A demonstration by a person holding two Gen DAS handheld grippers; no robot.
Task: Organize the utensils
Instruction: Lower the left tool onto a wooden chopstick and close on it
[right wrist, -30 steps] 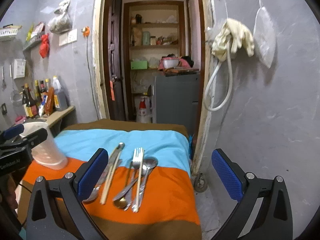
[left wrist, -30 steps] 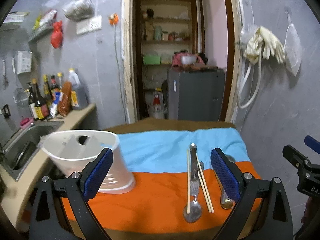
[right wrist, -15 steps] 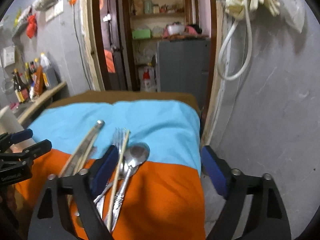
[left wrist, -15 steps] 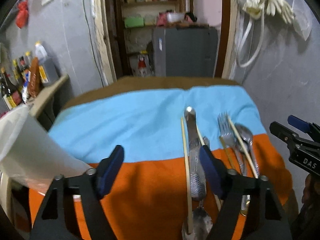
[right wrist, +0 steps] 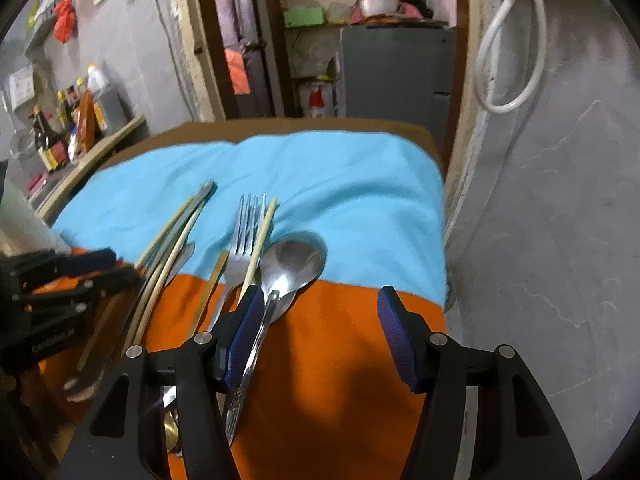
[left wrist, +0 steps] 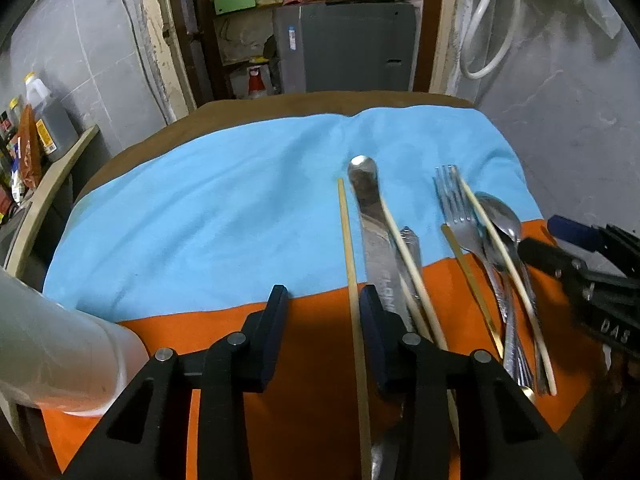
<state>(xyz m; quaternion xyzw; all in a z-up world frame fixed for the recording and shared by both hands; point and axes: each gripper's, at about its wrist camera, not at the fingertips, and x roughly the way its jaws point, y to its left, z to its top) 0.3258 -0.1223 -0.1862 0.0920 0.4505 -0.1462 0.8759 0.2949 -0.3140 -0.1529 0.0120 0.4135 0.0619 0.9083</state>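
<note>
Barely started: knife (left wrist: 376, 236), fork (right wrist: 242, 236), spoon (right wrist: 294, 260) and chopsticks (left wrist: 352, 264) all lie on the cloth (left wrist: 224, 208) ahead. Left gripper (left wrist: 323, 322) has its jaws half-open around one chopstick, not clamped; right gripper (right wrist: 320, 332) is wide open, empty; white holder (left wrist: 60, 356) waits left.

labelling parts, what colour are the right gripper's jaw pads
Blue ribbed pads, clearest in the right wrist view.

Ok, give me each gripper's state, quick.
Left gripper: open, narrowed around the leftmost chopstick, not clamped.
Right gripper: open wide, holding nothing.

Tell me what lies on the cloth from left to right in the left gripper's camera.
White plastic cup → lone pale wooden chopstick → broad steel knife → silver metal fork → shiny steel spoon → black right gripper.
</note>
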